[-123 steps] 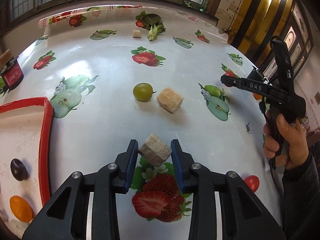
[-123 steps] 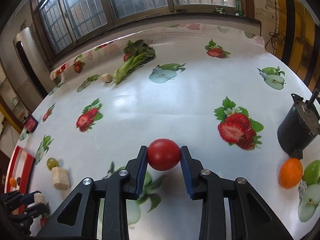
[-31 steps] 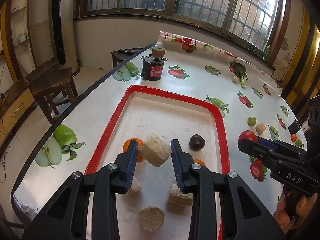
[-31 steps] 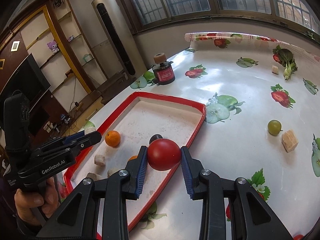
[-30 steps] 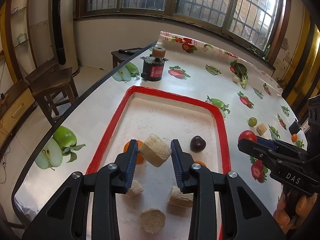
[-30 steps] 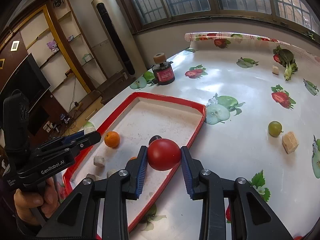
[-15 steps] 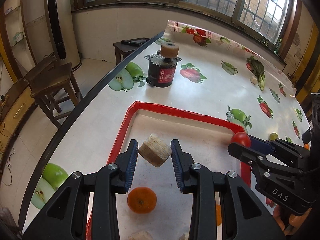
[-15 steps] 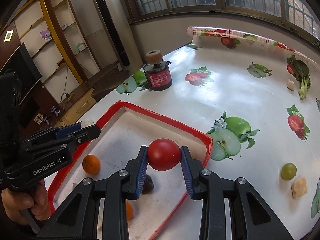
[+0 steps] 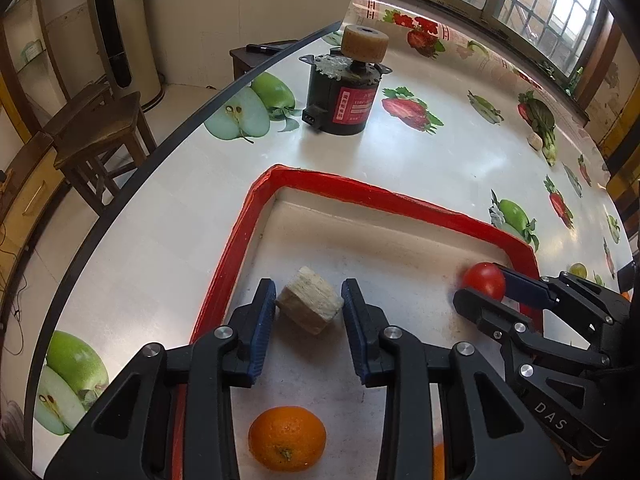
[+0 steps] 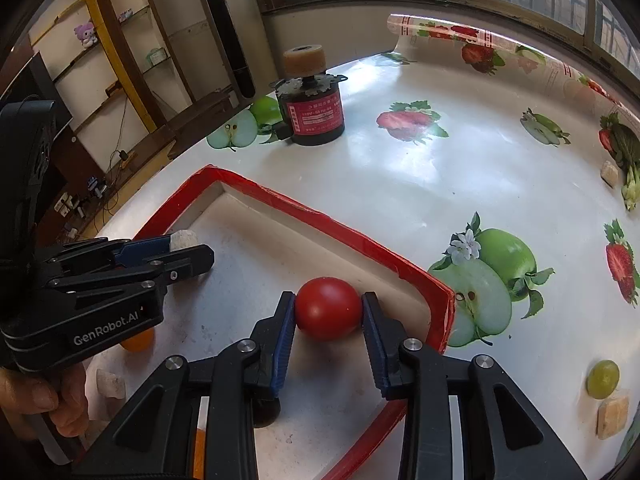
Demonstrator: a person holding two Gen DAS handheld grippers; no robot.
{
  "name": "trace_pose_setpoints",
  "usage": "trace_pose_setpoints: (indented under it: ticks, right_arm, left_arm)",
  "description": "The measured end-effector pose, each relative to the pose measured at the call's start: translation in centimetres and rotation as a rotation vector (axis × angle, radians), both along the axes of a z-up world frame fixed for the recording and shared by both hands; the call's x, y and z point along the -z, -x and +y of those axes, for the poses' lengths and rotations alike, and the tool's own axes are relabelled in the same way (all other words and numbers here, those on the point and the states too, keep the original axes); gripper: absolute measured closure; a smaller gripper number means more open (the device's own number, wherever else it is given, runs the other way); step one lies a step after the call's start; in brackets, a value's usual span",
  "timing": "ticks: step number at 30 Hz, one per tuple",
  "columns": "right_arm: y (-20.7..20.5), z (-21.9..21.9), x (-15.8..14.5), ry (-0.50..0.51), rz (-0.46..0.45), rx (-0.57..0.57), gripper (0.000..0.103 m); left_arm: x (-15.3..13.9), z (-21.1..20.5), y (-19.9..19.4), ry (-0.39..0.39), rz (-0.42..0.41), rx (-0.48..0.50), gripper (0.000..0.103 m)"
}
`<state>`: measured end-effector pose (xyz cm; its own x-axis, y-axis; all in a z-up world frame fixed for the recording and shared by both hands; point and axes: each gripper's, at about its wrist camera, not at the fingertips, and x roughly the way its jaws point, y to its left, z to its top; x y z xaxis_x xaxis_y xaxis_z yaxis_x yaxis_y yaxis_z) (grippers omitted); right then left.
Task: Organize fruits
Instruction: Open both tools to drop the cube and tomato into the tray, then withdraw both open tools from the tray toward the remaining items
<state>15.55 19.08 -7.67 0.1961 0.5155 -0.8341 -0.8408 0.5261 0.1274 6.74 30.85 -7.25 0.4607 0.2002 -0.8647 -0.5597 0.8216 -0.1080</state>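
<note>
Now tomato (image 10: 328,307) sits between right gripper (image 10: 329,322) pads, low over tray (image 10: 256,194) floor; jaws opening, likely to drop it there. Left gripper (image 9: 308,312) clamps beige chunk (image 9: 310,305) over tray's near corner, same purpose. Count: one tomato, one held chunk, one orange (image 9: 287,438) below left fingers, one grape (image 10: 603,379) outside, right of the pads.

Black motor (image 9: 343,98) with red label on fruit-print tablecloth (image 9: 440,152); wooden stool (image 9: 100,128) beside table

Bright window daylight, glare on the tablecloth (image 10: 460,168), edges fisheye-bent.
</note>
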Motion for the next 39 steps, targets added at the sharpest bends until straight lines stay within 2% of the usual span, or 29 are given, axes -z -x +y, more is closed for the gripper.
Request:
trace_pose_setpoints:
  ticks: [2,6,8,10,14,25,33,39]
  right_arm:
    - [0.3,0.1,0.0,0.008,-0.013,-0.012,0.066]
    - [1.0,-0.2,-0.5,0.012,-0.041,-0.027,0.063]
    - [1.2,-0.6,-1.0,0.0,-0.053,-0.022,0.058]
    - [1.5,-1.0,-1.6,-0.014,-0.056,-0.022,0.057]
    - [2.0,-2.1,-2.6,-0.036,-0.058,-0.019,0.052]
    - [4.0,-7.1,-4.8,-0.094,-0.051,0.01,0.051]
    - [4.6,-12.4,-6.2,-0.14,-0.05,0.075,0.048]
    - [4.5,-16.0,-6.5,-0.137,-0.058,0.126,0.048]
  left_arm:
    - [-0.1,0.1,0.2,0.016,-0.001,-0.01,0.064]
    - [-0.9,-0.1,1.1,0.0,-0.024,-0.02,0.063]
    - [-1.5,-0.2,1.6,-0.006,-0.043,-0.026,0.052]
    - [-2.1,-0.4,2.4,-0.014,-0.06,-0.034,0.049]
    - [-3.1,-0.8,3.8,-0.009,-0.086,-0.038,0.049]
    - [-4.4,-3.8,6.2,0.005,-0.128,-0.018,0.049]
    - [-5.0,-6.9,6.4,0.012,-0.151,0.035,0.049]
    - [-5.3,-9.2,6.1,0.017,-0.153,0.079,0.049]
